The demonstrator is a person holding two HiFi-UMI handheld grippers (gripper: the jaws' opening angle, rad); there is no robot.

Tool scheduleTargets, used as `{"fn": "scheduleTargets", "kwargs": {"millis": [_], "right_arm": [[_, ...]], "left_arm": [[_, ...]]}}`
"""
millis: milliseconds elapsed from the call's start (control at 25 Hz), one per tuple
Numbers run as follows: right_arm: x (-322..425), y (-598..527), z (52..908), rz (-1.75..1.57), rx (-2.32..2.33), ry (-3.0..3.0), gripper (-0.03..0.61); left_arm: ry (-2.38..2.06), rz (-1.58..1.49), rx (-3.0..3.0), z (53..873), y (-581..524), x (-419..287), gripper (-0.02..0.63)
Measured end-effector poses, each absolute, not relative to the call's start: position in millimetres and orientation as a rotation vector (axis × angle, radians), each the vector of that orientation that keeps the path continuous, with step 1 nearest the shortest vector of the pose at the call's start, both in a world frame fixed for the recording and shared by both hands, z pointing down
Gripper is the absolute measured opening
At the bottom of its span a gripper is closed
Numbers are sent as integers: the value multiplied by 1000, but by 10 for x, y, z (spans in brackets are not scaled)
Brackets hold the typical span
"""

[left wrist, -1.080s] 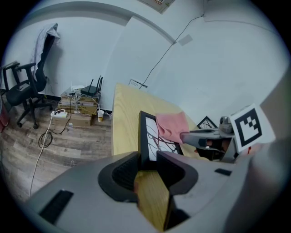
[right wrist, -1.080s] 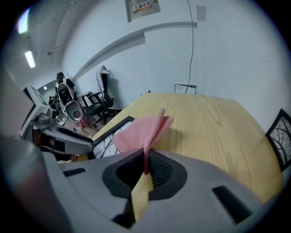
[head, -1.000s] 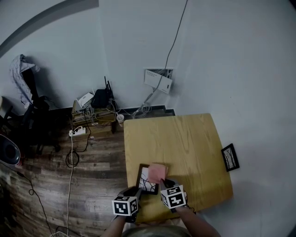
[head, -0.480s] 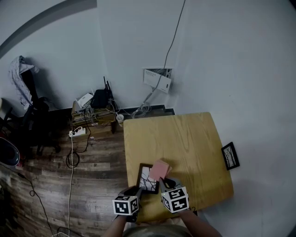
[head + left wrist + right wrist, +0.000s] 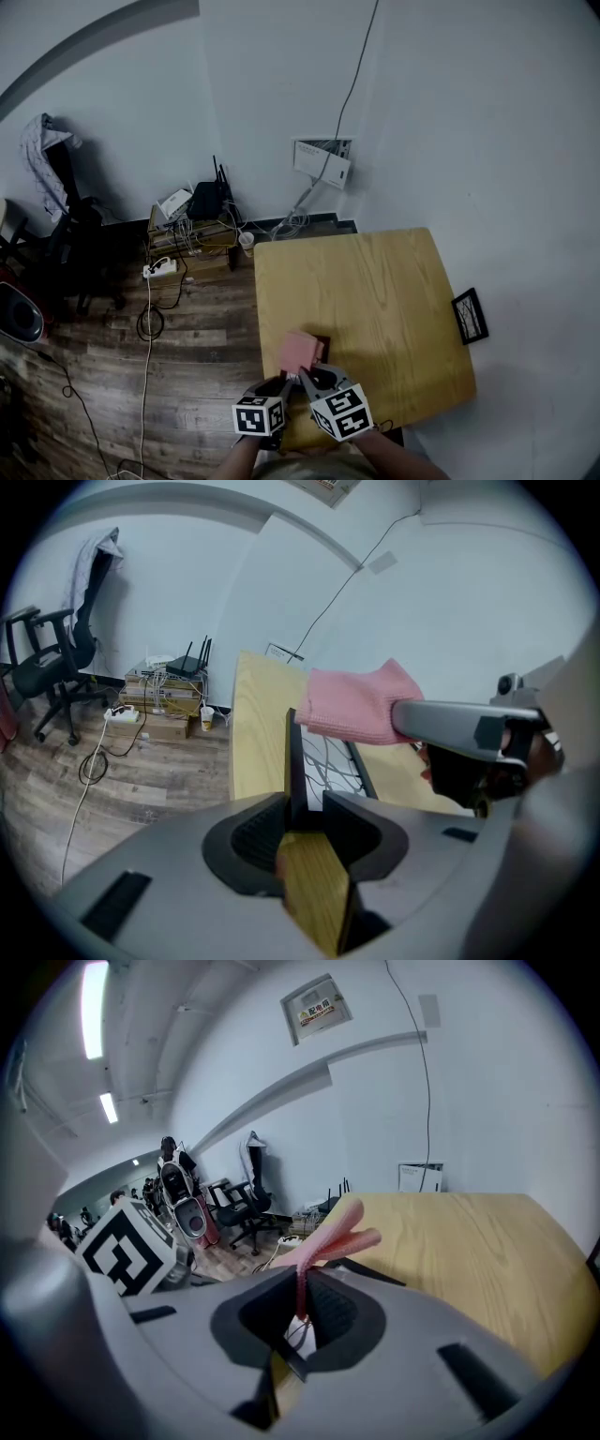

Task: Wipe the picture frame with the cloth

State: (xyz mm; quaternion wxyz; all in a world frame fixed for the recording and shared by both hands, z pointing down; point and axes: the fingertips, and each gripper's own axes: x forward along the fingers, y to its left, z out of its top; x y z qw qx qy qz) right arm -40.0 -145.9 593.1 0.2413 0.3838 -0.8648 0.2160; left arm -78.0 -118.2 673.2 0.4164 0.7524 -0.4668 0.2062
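My left gripper (image 5: 278, 384) is shut on the near edge of the dark picture frame (image 5: 322, 344), which lies on the wooden table (image 5: 375, 281) near its front left corner. The left gripper view shows the frame's rim (image 5: 292, 752) between the jaws and a branch drawing behind its glass. My right gripper (image 5: 306, 376) is shut on a folded pink cloth (image 5: 300, 352) raised over the frame, hiding most of it. That cloth (image 5: 361, 702) juts from the right gripper (image 5: 412, 722) just above the glass. In the right gripper view the cloth (image 5: 330, 1238) stands pinched between the jaws.
A second small picture frame (image 5: 469, 316) sits by the wall beyond the table's right edge. On the floor left of the table are a router and cables (image 5: 202, 202), a power strip (image 5: 161, 268), a paper cup (image 5: 247, 241) and an office chair (image 5: 52, 663).
My right gripper has risen and swung left with the cloth, from the frame's right side to over its left part. The left gripper and the frame have stayed put.
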Motion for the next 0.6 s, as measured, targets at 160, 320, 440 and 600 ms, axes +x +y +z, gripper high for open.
{"fn": "scheduleTargets", "kwargs": {"millis": [160, 320, 440, 600], "right_arm": [[-503, -1366, 6061, 610, 997, -2343, 9], [-479, -1303, 6260, 595, 957, -2286, 9], [-455, -1230, 6402, 592, 925, -2244, 9], [-443, -1172, 6511, 593, 897, -2214, 9]], "left_arm": [[-1170, 515, 1891, 6718, -1185, -788, 118], [-1169, 515, 1889, 6712, -1193, -775, 118], [-1168, 517, 1889, 6714, -1184, -776, 118], [-1167, 518, 1891, 6722, -1188, -782, 118]]}}
